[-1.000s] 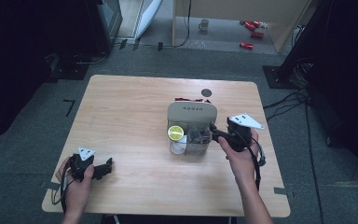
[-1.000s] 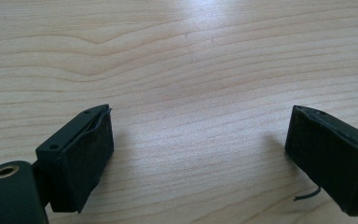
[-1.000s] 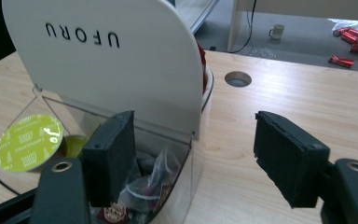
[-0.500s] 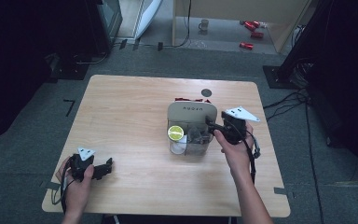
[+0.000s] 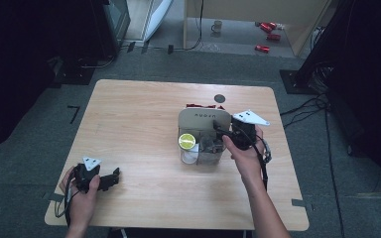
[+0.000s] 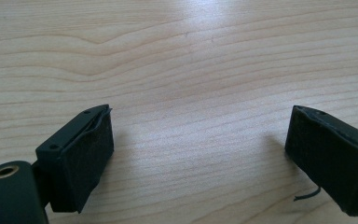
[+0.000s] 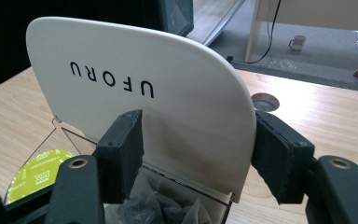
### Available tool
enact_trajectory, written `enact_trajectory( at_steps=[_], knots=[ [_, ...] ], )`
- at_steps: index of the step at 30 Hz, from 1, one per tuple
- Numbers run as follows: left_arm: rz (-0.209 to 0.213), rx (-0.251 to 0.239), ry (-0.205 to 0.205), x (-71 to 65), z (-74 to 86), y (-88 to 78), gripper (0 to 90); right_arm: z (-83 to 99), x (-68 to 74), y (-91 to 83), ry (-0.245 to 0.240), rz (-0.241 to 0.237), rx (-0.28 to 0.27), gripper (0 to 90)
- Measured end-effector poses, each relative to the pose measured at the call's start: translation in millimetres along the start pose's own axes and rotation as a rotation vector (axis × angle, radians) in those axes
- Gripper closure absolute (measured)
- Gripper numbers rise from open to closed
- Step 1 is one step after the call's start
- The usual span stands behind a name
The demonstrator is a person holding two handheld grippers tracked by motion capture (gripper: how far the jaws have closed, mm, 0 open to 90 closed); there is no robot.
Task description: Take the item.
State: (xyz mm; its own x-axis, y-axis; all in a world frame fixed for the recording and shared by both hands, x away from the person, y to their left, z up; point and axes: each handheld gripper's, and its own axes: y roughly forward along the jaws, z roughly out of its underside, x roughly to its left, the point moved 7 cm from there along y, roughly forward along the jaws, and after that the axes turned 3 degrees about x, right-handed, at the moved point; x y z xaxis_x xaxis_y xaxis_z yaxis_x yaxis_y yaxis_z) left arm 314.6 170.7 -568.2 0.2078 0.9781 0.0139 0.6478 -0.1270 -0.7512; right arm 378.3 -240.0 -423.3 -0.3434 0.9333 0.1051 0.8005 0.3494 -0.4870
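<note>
The right gripper sits low at the near edge of a clear plastic box with a cream, round-cornered hinged lid marked "UFORU". Its black jaws stand apart, one on each side of the raised lid's lower right corner, and neither pad presses on it. The lid stands open and nearly upright. Below it, crumpled grey sachets lie inside the box, and a round lime-green capsule rests to the left.

In the high view the box stands right of the middle of the pale wooden table. The left gripper rests well apart near the front left corner, jaws wide open over bare wood.

The step in hand looks like working the lid, most likely shutting it. Next, the right gripper should probably close on the lid's edge or push it, swinging it down on its hinge without shoving the light box.
</note>
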Motion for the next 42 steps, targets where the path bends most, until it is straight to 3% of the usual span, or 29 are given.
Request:
enact_trajectory(
  at_steps=[22, 27, 42],
  knots=[
    [0.001, -0.001, -0.002, -0.2, -0.1, 0.1, 8.3, 14.7, 9.6, -16.2, -0.028, -0.032, 0.011, 33.2],
    [0.001, -0.001, -0.003, -0.2, -0.1, 0.1, 8.3, 26.0, 14.3, -22.7, -0.041, -0.025, 0.027, 26.9],
    [0.001, 0.0, -0.003, -0.3, 0.0, 0.0, 8.3, 67.1, 15.5, -27.9, -0.014, -0.058, 0.082, 26.0]
  ],
)
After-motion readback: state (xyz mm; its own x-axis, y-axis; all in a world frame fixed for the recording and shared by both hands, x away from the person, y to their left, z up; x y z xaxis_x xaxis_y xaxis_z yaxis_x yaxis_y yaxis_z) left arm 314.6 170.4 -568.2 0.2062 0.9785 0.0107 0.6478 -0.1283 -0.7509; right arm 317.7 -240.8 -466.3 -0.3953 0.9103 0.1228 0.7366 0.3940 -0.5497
